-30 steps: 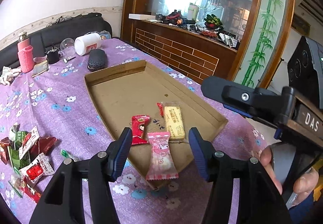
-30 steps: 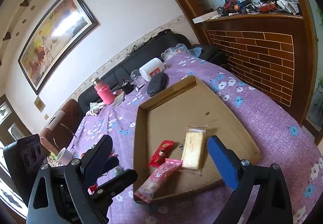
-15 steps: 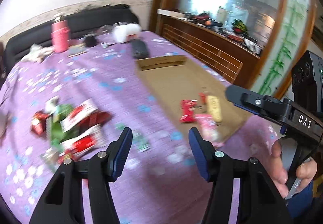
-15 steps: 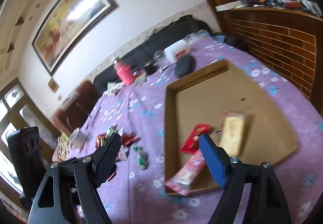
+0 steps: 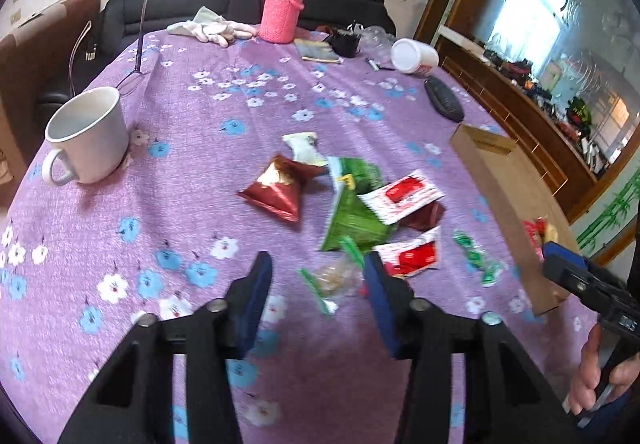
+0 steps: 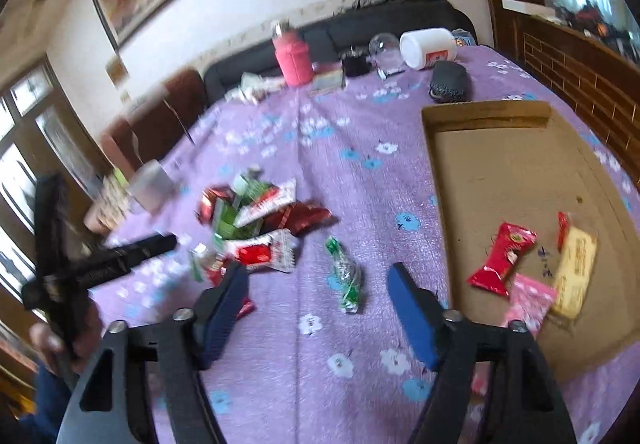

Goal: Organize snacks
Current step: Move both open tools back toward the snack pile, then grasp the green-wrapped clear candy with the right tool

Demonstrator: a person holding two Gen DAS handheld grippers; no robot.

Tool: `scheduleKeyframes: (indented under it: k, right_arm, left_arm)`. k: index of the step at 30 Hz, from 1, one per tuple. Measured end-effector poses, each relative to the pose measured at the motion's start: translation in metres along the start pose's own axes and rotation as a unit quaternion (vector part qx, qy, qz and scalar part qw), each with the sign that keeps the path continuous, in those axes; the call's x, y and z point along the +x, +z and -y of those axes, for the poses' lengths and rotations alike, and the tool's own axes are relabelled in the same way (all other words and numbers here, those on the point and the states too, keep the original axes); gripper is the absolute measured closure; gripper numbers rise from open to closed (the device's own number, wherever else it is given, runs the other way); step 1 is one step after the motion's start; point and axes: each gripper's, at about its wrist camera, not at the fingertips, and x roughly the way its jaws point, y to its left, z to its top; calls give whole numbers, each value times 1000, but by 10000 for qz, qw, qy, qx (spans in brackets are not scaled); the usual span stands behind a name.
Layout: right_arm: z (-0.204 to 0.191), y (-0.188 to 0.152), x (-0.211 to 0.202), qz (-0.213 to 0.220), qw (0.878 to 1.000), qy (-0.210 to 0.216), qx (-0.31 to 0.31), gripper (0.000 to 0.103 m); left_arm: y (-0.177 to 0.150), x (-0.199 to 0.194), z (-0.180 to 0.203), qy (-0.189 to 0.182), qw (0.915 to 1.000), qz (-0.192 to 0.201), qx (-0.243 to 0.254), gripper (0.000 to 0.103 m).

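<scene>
Our table (image 5: pixel 208 171) wears a purple flowered cloth beside a black sofa (image 5: pixel 192 5); our left tool (image 5: pixel 318 284) and right tool (image 6: pixel 316 294), both closing, stand apart, gripping nothing.

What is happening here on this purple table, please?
A person is sorting snacks with two handheld grippers. Three snacks already lie in the cardboard tray. The left gripper, jaws just closing, frames a clear candy without gripping it. The right gripper, also closing, points at a green candy. Neither holds anything.
</scene>
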Motion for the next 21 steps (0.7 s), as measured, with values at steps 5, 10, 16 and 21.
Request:
scheduleKeyframes:
  k: [5,10,16,21]
  right_arm:
    - [1,5,36,-549,9981,-260,-128,47]
    - [1,4,54,-655,9959,-520,-356,47]
    - [-4,1,69,-806,9927,-610,-666,81]
    - [-20,-4,74,-756,9903,-555,-1021,83]
  left_arm:
    - [-4,10,-2,-192,9997,-48,148,67]
    - [-7,16,6,-231,9991,-67,362,58]
    - [-8,24,4,-197,9989,-175,378,56]
    - [-8,26,5,-130,9986,-171,473,56]
